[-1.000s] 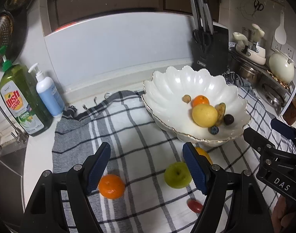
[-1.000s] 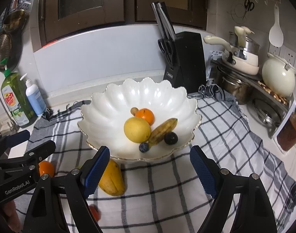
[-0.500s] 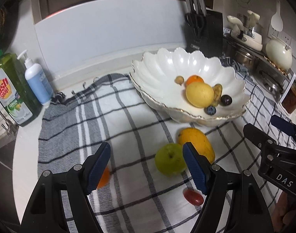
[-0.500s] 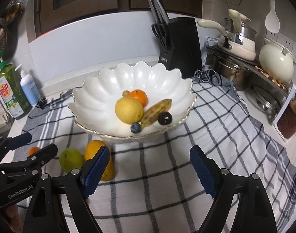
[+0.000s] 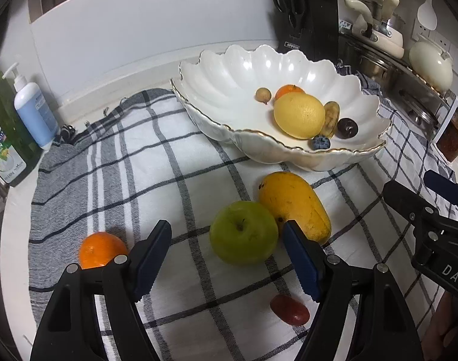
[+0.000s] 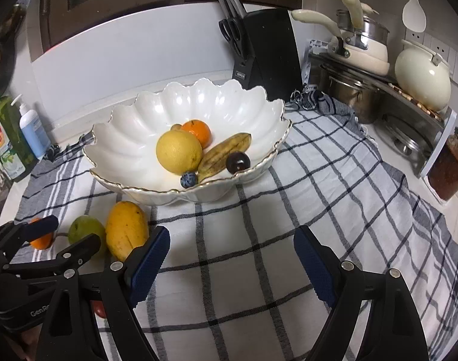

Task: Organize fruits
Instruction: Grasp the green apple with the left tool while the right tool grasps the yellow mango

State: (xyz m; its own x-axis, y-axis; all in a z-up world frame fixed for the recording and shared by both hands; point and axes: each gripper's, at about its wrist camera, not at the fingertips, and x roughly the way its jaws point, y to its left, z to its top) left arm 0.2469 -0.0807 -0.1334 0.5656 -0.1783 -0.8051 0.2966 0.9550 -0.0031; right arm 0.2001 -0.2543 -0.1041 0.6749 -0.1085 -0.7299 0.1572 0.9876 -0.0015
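Observation:
A white scalloped bowl (image 5: 222,72) (image 6: 132,126) on a checked cloth holds a yellow citrus (image 5: 299,115), an orange, a browned banana (image 6: 224,153), a dark plum, a blueberry and a small brown fruit. On the cloth in front lie a green apple (image 5: 244,232) (image 6: 84,228), a mango (image 5: 295,206) (image 6: 126,228), an orange (image 5: 101,249) and a small red fruit (image 5: 289,313). My left gripper (image 5: 227,260) is open, with the apple just beyond and between its fingertips. My right gripper (image 6: 232,266) is open over bare cloth, right of the mango.
A black knife block (image 6: 266,51) stands behind the bowl. Pots and a cream kettle (image 6: 422,75) fill a rack at the right, with a jar (image 6: 450,171) at its end. Dish soap (image 5: 3,132) and a pump bottle (image 5: 33,108) stand at the left by the sink edge.
Both grippers have sunk toward the cloth and tilted down. The apple and mango now sit larger and nearer the left fingertips; the orange has reappeared left of the left finger.

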